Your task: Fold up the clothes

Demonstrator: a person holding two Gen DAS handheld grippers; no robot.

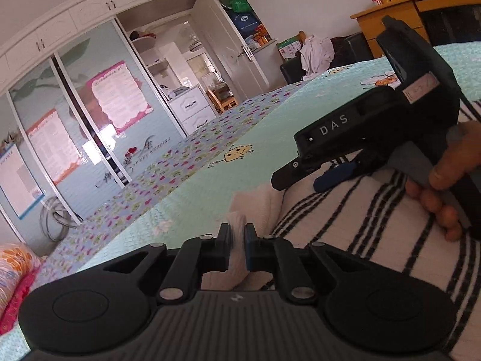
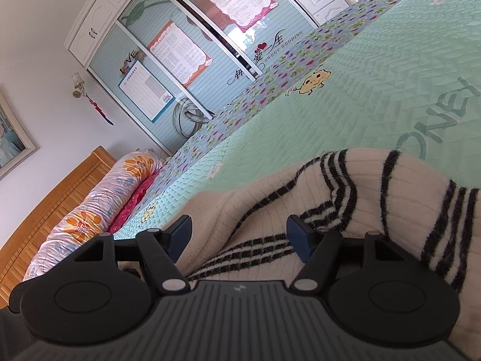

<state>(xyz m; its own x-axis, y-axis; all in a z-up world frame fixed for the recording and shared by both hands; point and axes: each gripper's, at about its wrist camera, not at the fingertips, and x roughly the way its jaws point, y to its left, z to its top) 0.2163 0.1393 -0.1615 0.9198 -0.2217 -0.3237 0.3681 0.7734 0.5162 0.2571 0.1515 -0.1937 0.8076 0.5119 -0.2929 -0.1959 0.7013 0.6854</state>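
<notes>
Cream knit sweater with black stripes (image 2: pixel 345 198) sprawls on the mint quilted bedspread (image 2: pixel 345 90), right under both grippers. Right gripper (image 2: pixel 239 234) hangs spread wide over it; left gripper (image 1: pixel 237 248) pinches a cream fold.

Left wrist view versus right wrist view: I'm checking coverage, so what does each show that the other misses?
Only the left wrist view shows the left hand-held gripper shut on a cream fold of the striped sweater, and the person's hand.

Only the right wrist view shows the headboard and floral pillow.

Both show the right hand-held gripper, open, and the green bedspread.
</notes>
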